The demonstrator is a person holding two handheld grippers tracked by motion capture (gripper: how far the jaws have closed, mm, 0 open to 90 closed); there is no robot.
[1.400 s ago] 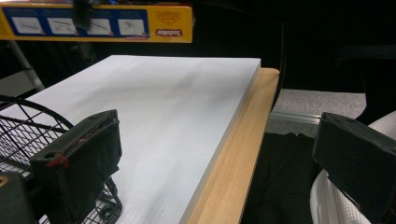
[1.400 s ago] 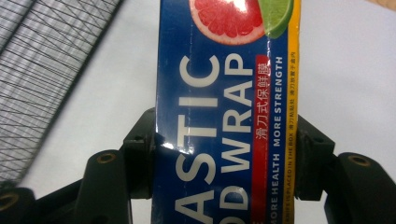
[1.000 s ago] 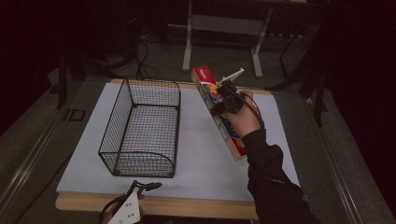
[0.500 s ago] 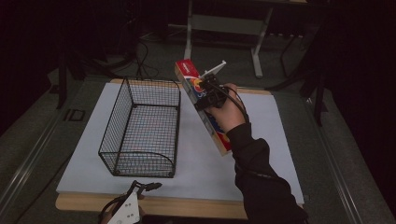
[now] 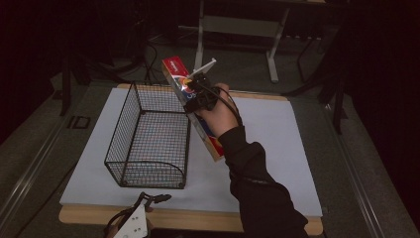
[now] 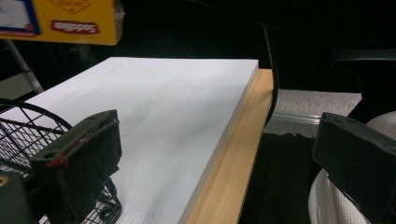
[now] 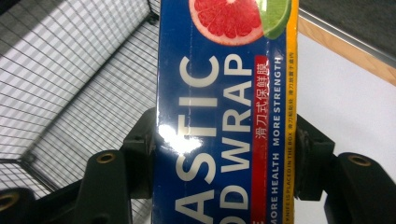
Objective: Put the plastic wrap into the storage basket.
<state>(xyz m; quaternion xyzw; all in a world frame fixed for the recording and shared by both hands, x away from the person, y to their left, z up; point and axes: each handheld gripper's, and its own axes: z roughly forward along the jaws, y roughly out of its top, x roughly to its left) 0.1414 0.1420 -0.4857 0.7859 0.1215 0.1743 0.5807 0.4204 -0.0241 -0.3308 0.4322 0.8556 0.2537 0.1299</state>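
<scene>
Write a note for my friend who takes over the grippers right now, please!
Right gripper: shut on the wrap box, held tilted in the air by the basket's right wall.
Left gripper: open, holding nothing, at the near table edge.
Basket: on the white mat, nothing inside.
Done: box picked up.
Left: probably lower the box into the basket and let go.

Just a light wooden desk (image 5: 277, 224) with a big white rectangular board (image 5: 277, 148) on top, grey metal stand legs (image 5: 237, 25) behind it on grey floor (image 5: 376, 148).
</scene>
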